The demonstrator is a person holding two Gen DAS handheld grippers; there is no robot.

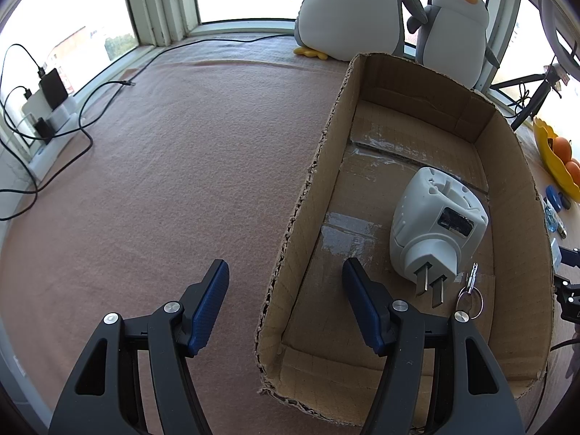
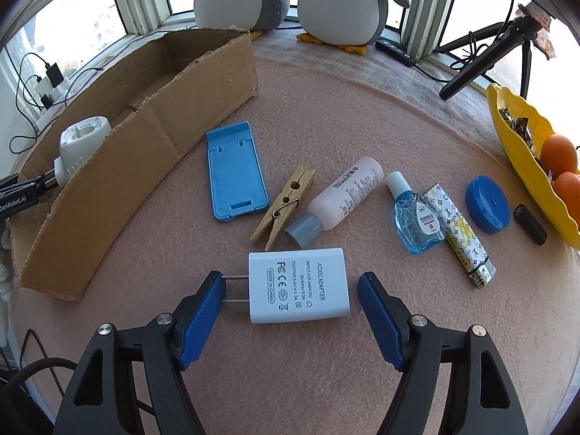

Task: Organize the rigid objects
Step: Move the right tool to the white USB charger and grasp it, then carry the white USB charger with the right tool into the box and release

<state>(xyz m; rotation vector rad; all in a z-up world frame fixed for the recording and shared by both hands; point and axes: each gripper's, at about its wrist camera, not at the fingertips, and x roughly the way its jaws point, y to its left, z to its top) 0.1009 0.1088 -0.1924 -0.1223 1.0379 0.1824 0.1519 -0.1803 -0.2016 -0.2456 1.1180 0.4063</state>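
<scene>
Pink felt covers the surface [image 2: 326, 108]; the right hand-held gripper [image 2: 286, 302] is spread around the white AC/DC adapter [image 2: 299, 284]. Squeezing against its prongs could twist it loose.

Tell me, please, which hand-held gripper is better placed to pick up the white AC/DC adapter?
Right. The right hand-held gripper is open with the adapter lying between its fingers. The left hand-held gripper is open astride the cardboard box wall.

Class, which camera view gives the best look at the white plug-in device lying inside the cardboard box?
The left wrist view: the white plug-in device shows whole, prongs and all, inside the cardboard box. In the right wrist view the box wall hides all but its top.
</scene>
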